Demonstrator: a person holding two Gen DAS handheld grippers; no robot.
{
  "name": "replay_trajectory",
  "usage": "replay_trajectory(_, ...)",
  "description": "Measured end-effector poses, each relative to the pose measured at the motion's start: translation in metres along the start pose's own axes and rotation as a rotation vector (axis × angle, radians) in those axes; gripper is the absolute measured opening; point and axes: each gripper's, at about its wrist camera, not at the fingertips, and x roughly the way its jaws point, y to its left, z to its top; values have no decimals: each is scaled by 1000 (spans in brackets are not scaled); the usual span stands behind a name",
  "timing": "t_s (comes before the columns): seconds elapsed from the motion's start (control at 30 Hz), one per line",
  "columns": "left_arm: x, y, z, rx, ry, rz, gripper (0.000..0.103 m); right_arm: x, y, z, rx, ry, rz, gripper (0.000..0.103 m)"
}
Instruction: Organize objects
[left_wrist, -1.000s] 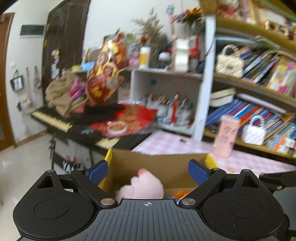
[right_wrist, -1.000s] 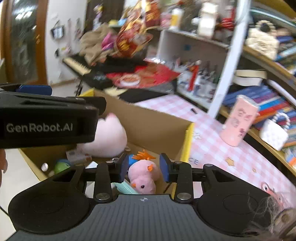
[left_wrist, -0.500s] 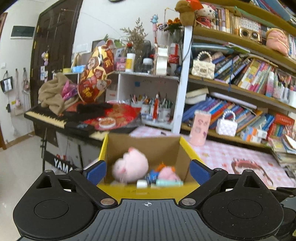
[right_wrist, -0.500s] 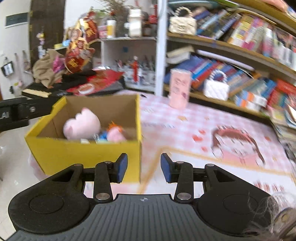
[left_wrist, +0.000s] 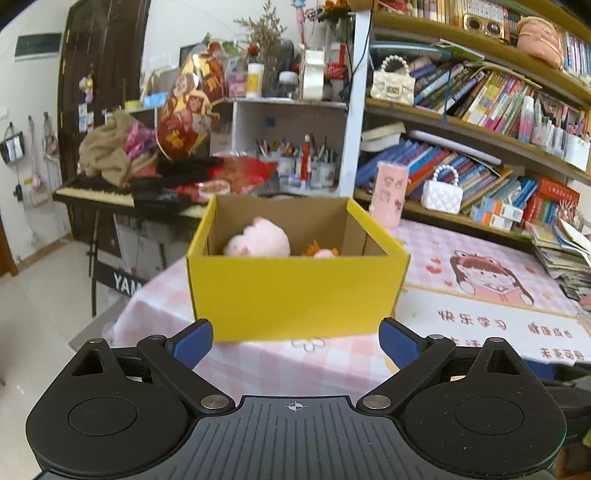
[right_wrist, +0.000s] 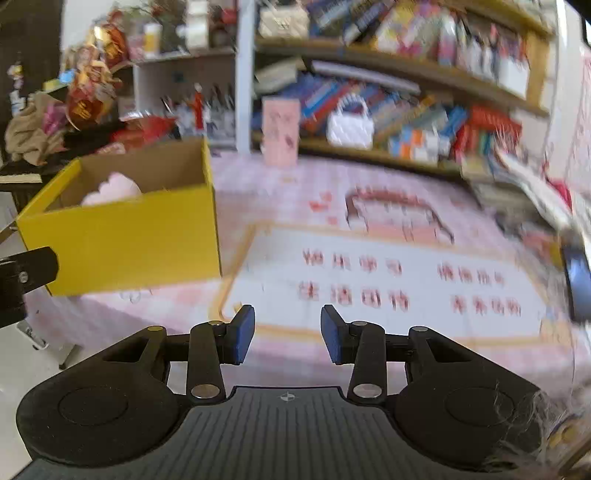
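A yellow cardboard box (left_wrist: 295, 291) stands on the pink checked tablecloth (left_wrist: 280, 365), seen too in the right wrist view as the box (right_wrist: 122, 243) at the left. Inside lie a pink plush toy (left_wrist: 258, 242) and a small pink and orange toy (left_wrist: 323, 253). My left gripper (left_wrist: 295, 345) hangs wide open in front of the box, nothing between its blue pads. My right gripper (right_wrist: 287, 334) is open with a narrower gap, empty, over the white mat (right_wrist: 384, 280) to the right of the box. The left gripper's black body (right_wrist: 22, 284) shows at the left edge.
Bookshelves (left_wrist: 480, 122) line the back. On the shelf stand a pink cup (left_wrist: 388, 199) and a white handbag (left_wrist: 441, 192). A cluttered keyboard piano (left_wrist: 122, 192) stands to the left. A paper stack (left_wrist: 565, 254) lies at the table's right.
Both grippers have pulled back from above the box's inside to in front of it. The right view has swung right over the mat. Both stay open and empty.
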Motion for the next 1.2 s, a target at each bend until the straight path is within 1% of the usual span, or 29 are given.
replay_trajectory(0.1,4,-6,-3,11,20,-21,98,8,-3,-5,5,76,-33,36)
replay_trajectory(0.23,10,-11,-6,17,29,-11,98,15,-11,-11,13,122,-90,36)
replay_trajectory(0.4,23,-18,-5,43,77,-2,98,15,-23,-15,60,123,-150,37)
replay_trajectory(0.5,23,-24,-8,70,81,2,98,15,-26,-18,74,138,-163,37)
replay_trajectory(0.6,23,-29,-9,71,96,-5,98,14,-28,-19,106,135,-168,41)
replay_trajectory(0.77,17,-40,-12,107,92,-18,99,8,-31,-21,156,118,-171,44)
replay_trajectory(0.93,7,-57,-16,162,77,-47,99,0,-36,-25,196,117,-211,49)
replay_trajectory(1.1,-1,-63,-21,155,78,-56,100,-9,-35,-29,179,90,-201,53)
replay_trajectory(1.2,-4,-63,-22,153,81,-61,101,-14,-38,-31,182,78,-207,57)
